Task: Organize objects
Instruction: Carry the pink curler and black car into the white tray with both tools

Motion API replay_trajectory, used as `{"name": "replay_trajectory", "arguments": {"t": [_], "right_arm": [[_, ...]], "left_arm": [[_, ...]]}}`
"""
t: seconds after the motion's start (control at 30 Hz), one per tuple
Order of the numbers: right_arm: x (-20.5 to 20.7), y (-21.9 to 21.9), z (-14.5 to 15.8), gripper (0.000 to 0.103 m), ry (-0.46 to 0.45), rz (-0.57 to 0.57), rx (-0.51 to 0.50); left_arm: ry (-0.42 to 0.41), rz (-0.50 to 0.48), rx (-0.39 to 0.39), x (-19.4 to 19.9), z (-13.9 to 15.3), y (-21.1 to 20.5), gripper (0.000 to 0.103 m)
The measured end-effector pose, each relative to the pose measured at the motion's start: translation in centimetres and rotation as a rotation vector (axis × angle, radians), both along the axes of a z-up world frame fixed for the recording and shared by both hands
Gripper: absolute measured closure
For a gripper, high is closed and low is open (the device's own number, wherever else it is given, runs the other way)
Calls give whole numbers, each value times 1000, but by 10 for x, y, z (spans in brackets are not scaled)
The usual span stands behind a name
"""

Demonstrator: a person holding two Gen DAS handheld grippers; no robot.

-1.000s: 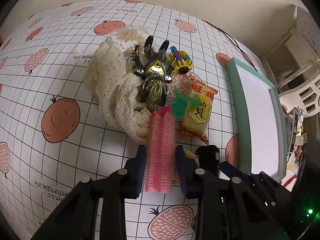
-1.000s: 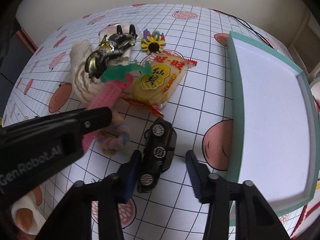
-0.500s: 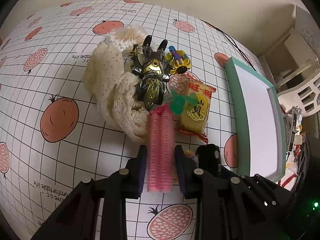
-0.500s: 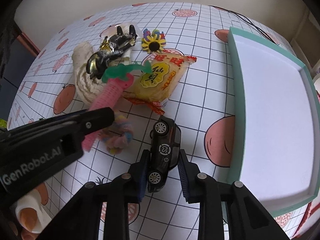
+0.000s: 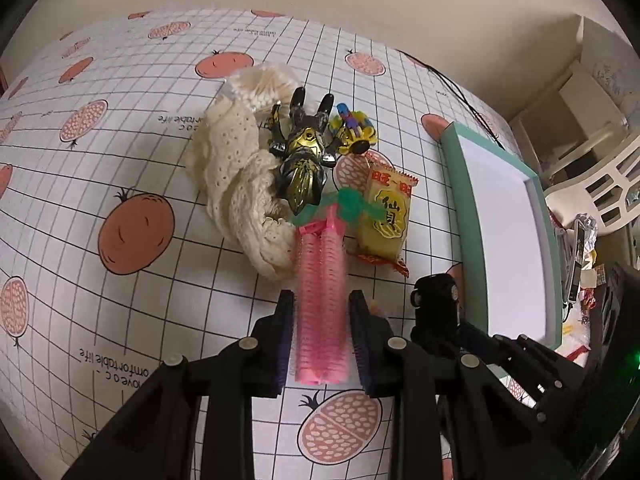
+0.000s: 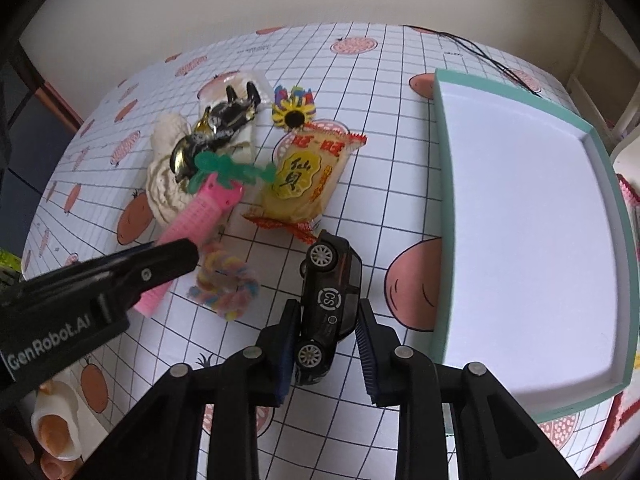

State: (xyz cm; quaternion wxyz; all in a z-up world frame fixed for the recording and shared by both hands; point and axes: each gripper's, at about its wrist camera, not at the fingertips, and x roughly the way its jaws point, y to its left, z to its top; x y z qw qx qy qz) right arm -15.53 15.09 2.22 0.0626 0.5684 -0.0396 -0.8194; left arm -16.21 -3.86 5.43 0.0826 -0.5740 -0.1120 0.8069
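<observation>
Grid-patterned oilcloth with printed fruit (image 5: 136, 236) is spread over the table, and the left wrist view is filled by a heap upon it: a cream knitted cloth (image 5: 236, 184), a black-and-gold figure (image 5: 302, 160), a yellow flower toy (image 5: 354, 134), a snack packet (image 5: 386, 216) and a pink ribbed toy (image 5: 322, 276) with a green top. That toy is enclosed by the left gripper (image 5: 320, 340), whose jaws are set narrowly against its sides, so a grip is judged made.

From the right wrist view, a black toy car (image 6: 330, 300) is seen between the jaws of the right gripper (image 6: 326, 348); one pad appears pressed to it, while a slight gap is kept at the other. Just beside lies a pastel braided ring (image 6: 226, 284). Nothing is seen inside the teal-rimmed tray (image 6: 440, 208), so the sorting is judged barely begun
</observation>
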Motion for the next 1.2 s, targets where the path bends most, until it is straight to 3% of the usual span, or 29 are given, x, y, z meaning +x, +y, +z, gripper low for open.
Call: {"name": "replay_trajectory", "arguments": {"t": [0.07,0.17,0.2,0.43,1.07,1.2], "right_arm": [[26,-19,10,74,7,-9,-4],[23,-17,17,74,17,-19,-8],[16,-35,13,74,22,-24,-8],[26,-29,29,74,48,-52,-32],[23,-24,36,74,72,-79,-61],[22,-19,43,74,111,-98,-75]], "left_arm": [[2,-1,4,3,3,-3,75],[0,0,11,7,5,-4,75],[2,2,12,9,7,-5,75],[30,7,56,19,21,-8,75],[98,43,59,27,42,-14,75],[133,52,67,26,47,-10,75]]}}
